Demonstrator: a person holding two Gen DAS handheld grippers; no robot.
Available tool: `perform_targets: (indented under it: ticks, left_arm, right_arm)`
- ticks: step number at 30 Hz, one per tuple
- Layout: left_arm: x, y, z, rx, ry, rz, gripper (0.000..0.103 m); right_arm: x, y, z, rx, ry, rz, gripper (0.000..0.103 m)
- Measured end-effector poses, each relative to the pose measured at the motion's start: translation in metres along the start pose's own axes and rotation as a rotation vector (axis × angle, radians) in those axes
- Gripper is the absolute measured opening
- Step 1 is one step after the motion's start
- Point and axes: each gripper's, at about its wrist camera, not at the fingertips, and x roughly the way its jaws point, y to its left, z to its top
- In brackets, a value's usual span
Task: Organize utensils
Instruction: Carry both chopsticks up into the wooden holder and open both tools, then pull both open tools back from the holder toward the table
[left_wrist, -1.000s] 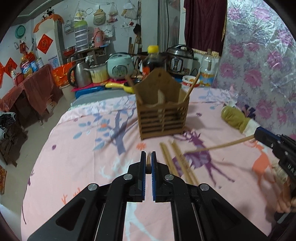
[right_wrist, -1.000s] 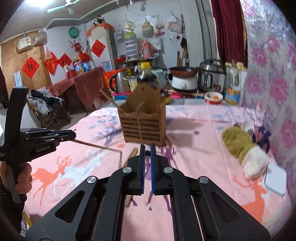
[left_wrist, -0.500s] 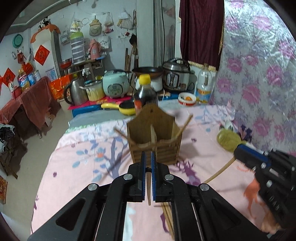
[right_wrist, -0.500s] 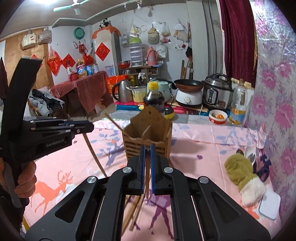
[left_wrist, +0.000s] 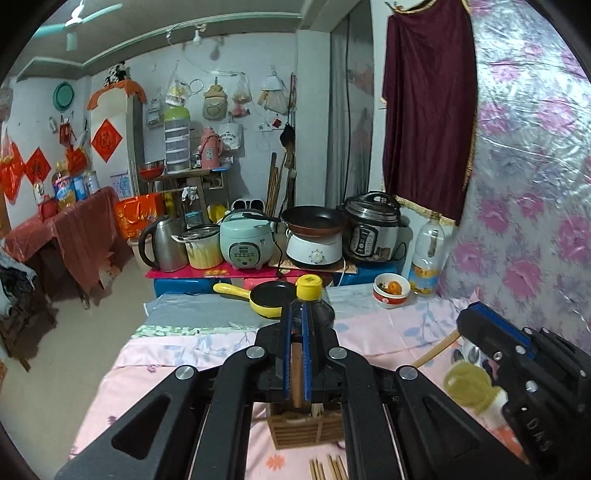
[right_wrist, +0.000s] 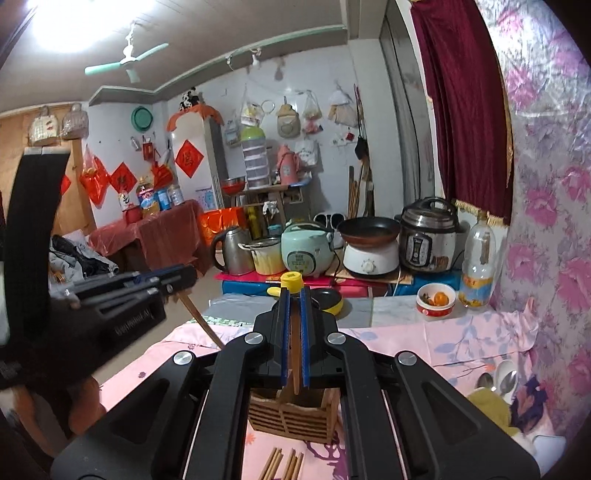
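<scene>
now the left tongs (left_wrist: 294, 354) are pinching one chopstick (left_wrist: 295, 373) over the slatted wooden holder (left_wrist: 304, 428) on the tabletop (left_wrist: 173, 369). beside them the right tongs (right_wrist: 294, 339) are gripping another chopstick (right_wrist: 295, 354) above that holder. more chopsticks (right_wrist: 282, 463) are lying in front. judging by this, each stick is needing lowering, tip first, into a compartment.
</scene>
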Motion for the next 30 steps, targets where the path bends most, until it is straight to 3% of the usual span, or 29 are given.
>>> perform_targets:
  ticks: [3, 5, 10, 13, 16, 18, 20, 23, 26, 30]
  left_arm:
    - [0.037, 0.004, -0.030, 0.008, 0.047, 0.038, 0.011]
    - [0.049, 0.010, -0.045, 0.004, 0.095, 0.048, 0.043]
    - [0.034, 0.029, -0.057, -0.034, 0.086, 0.082, 0.072]
    - [0.018, 0.041, -0.061, -0.076, 0.074, 0.083, 0.080]
    - [0.000, 0.049, -0.074, -0.109, 0.071, 0.094, 0.088]
    - [-0.014, 0.056, -0.087, -0.133, 0.077, 0.089, 0.089]
    - [-0.024, 0.061, -0.101, -0.151, 0.088, 0.085, 0.091]
    - [-0.039, 0.068, -0.130, -0.180, 0.106, 0.074, 0.097]
    - [-0.042, 0.069, -0.167, -0.174, 0.153, 0.064, 0.097]
    - [-0.023, 0.070, -0.222, -0.114, 0.250, 0.111, 0.097]
  right_arm:
    - [0.029, -0.005, -0.020, -0.002, 0.066, -0.037, 0.007]
    - [0.046, -0.015, -0.036, 0.000, 0.125, -0.069, 0.011]
    - [0.024, -0.036, -0.037, 0.077, 0.111, -0.035, 0.021]
    - [0.004, -0.036, -0.039, 0.067, 0.083, -0.049, 0.040]
    - [-0.018, -0.034, -0.049, 0.057, 0.068, -0.058, 0.048]
    - [-0.035, -0.033, -0.060, 0.058, 0.061, -0.060, 0.059]
    - [-0.051, -0.033, -0.072, 0.058, 0.048, -0.074, 0.078]
    - [-0.072, -0.036, -0.095, 0.057, 0.030, -0.097, 0.094]
    - [-0.081, -0.039, -0.128, 0.046, 0.059, -0.097, 0.097]
    - [-0.058, -0.050, -0.180, 0.035, 0.187, -0.111, 0.097]
